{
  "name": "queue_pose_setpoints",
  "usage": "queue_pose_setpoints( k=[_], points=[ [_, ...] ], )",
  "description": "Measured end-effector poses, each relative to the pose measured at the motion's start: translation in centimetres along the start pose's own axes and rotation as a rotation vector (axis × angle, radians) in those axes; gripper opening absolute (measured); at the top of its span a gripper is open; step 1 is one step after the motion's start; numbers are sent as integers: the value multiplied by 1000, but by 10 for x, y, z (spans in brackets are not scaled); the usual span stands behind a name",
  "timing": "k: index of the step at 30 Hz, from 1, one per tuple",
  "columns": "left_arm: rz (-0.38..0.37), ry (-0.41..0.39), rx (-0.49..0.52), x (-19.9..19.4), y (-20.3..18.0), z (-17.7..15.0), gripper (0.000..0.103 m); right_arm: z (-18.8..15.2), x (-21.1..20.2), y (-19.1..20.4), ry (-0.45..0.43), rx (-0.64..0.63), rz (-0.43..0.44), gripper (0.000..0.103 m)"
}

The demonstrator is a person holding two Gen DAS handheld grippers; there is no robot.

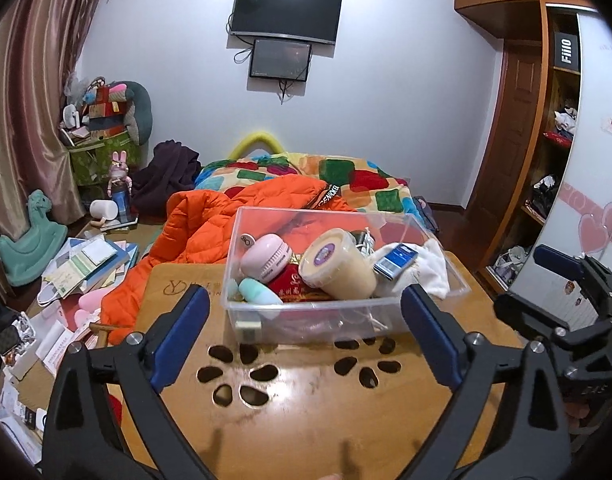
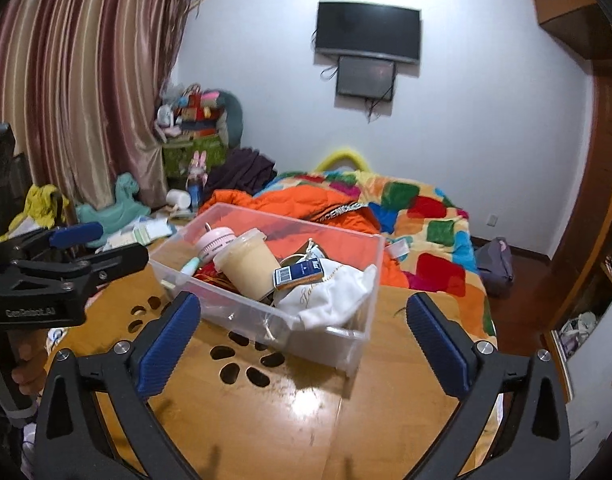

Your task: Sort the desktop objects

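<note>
Judging from how things lie, I read this as the end of the sort: the clear plastic bin (image 1: pixel 346 312) sits loaded at the far edge of the tabletop (image 1: pixel 306 408), and I see nothing loose left on the wood near me. Inside it, from my left-hand view, a pink round gadget (image 1: pixel 265 258) lies toward the bin's left wall, a small teal piece (image 1: pixel 257 292) just below it, a red cloth item (image 1: pixel 293 286) under both, a cream tub with a purple label (image 1: pixel 338 268) tipped on its side in the middle, a blue card box (image 1: pixel 396 260) leaning on a white cloth pouch (image 1: pixel 422 270) at the right wall. Both pairs of tongs are empty and spread wide: the left tongs (image 1: pixel 306 324) frame the bin's near wall without touching it, and the right tongs (image 2: pixel 303 334) frame its near right corner, equally clear of the plastic. To finish well, I would keep both spread and draw straight back toward the near edge, so neither blue pad clips the bin's rim or drags it toward the far edge, where the orange jacket (image 1: pixel 209 232) and the patchwork quilt (image 1: pixel 362 184) on the bed begin. If the bin needs squaring, I would nudge its wall lightly; thin plastic like this probably slides easily on the glossy wood.
</note>
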State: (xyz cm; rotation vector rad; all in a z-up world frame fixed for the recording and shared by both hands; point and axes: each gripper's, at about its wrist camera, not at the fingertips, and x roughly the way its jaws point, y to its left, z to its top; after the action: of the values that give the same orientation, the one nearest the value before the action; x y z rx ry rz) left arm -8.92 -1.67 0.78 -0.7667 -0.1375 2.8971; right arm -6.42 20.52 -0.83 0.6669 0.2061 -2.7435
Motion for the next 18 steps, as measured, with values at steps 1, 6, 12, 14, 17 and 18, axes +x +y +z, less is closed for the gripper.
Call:
queue_pose_setpoints(
  k=[1, 6, 12, 14, 17, 18],
  points=[
    [5, -4, 5, -4, -2, -2, 98, -1, -3, 0, -4, 7, -5, 103],
    [7, -8, 25, -20, -12, -14, 98, -12, -20, -4, -14, 49, -18, 103],
    [4, -19, 24, -33, -18, -25, 98, -22, -26, -7, 0, 91, 6, 103],
    [5, -23, 28, -36, -20, -27, 98, -24, -26, -7, 6, 99, 5, 103],
    [15, -43, 28, -39, -22, -28, 98, -28, -26, -7, 16, 106, 5, 103],
    [14, -46, 28, -40, -23, -28, 98, -29, -26, -7, 19, 110, 8, 103]
  ],
)
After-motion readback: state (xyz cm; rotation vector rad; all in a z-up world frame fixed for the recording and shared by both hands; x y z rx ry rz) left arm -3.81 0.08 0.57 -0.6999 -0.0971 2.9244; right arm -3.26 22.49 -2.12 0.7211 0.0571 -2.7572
